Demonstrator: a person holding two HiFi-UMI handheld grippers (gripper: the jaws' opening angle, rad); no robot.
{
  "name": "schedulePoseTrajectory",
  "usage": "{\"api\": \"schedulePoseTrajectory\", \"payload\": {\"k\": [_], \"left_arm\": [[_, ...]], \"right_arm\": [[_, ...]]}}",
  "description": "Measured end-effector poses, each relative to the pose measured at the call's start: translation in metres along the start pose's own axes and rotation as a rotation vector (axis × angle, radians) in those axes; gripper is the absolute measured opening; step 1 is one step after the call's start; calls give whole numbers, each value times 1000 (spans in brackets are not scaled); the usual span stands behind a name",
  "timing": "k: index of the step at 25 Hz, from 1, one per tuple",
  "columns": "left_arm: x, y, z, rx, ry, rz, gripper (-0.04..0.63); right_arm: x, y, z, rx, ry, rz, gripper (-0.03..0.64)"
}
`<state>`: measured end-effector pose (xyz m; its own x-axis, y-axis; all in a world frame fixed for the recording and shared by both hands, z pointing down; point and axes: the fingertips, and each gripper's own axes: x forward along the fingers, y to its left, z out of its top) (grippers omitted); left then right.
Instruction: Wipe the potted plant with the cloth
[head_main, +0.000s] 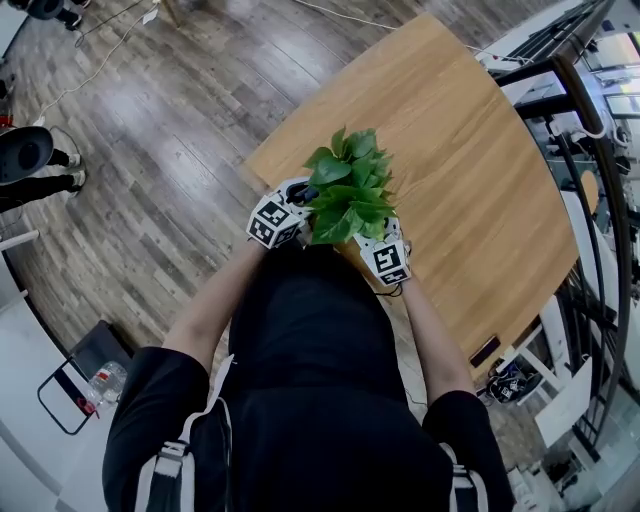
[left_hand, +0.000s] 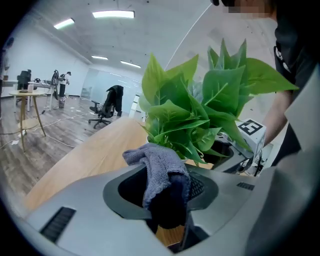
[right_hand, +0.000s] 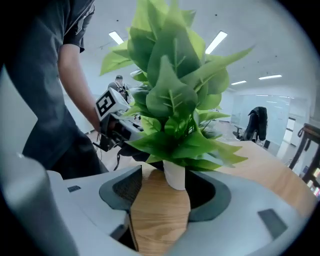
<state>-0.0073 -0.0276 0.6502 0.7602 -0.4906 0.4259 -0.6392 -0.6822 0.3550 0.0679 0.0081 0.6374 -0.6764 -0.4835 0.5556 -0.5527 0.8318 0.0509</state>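
Now my left tool (left_hand: 167, 192) pinches the fuzzy grey cloth (left_hand: 155, 160) beside the leafy green potted plant (left_hand: 200, 115), which my right tool (right_hand: 168, 192) straddles, jaws apart.

I see one worktop (head_main: 450, 150): light wood grain, rounded corners, standing on a grey plank floor (head_main: 180, 150). The potted plant (head_main: 348, 185) stands upright on it in a small white pot (right_hand: 176, 176), close to the edge nearest me. There's a small dark item (head_main: 485, 350) at the right-hand edge; I can't identify it.
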Motion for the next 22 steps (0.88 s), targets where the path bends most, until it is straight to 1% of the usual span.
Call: {"api": "schedulePoseTrajectory", "payload": {"k": [2,5,7,9,11,15,18,20,22], "left_arm": [[-2,8,2,-7,-3,19,178],[-6,16,4,-14,-5,40,178],[-5,19,8,-10,-6,39,178],[-1,18,11,-2,-5,32,178],[4,14,13,6,-3,24,176],[5,4,12,2,-1,11,175],[4,-14,3,12,20,-40,175],[3,-25,-3,22,30,-64,175],[1,-26,-4,-1,10,-49,173]], "right_arm": [[-2,2,-9,12,23,-7,256],[-4,-18,-11,58,22,-95,257],[-1,-31,-2,44,-2,-123,258],[6,-35,9,-23,-15,-106,258],[11,-37,14,-54,-20,-90,256],[13,-38,17,-24,-32,-106,257],[12,-40,19,-10,-44,-134,257],[13,-40,15,-9,-39,-137,257],[13,-40,15,-11,-40,-136,257]]}}
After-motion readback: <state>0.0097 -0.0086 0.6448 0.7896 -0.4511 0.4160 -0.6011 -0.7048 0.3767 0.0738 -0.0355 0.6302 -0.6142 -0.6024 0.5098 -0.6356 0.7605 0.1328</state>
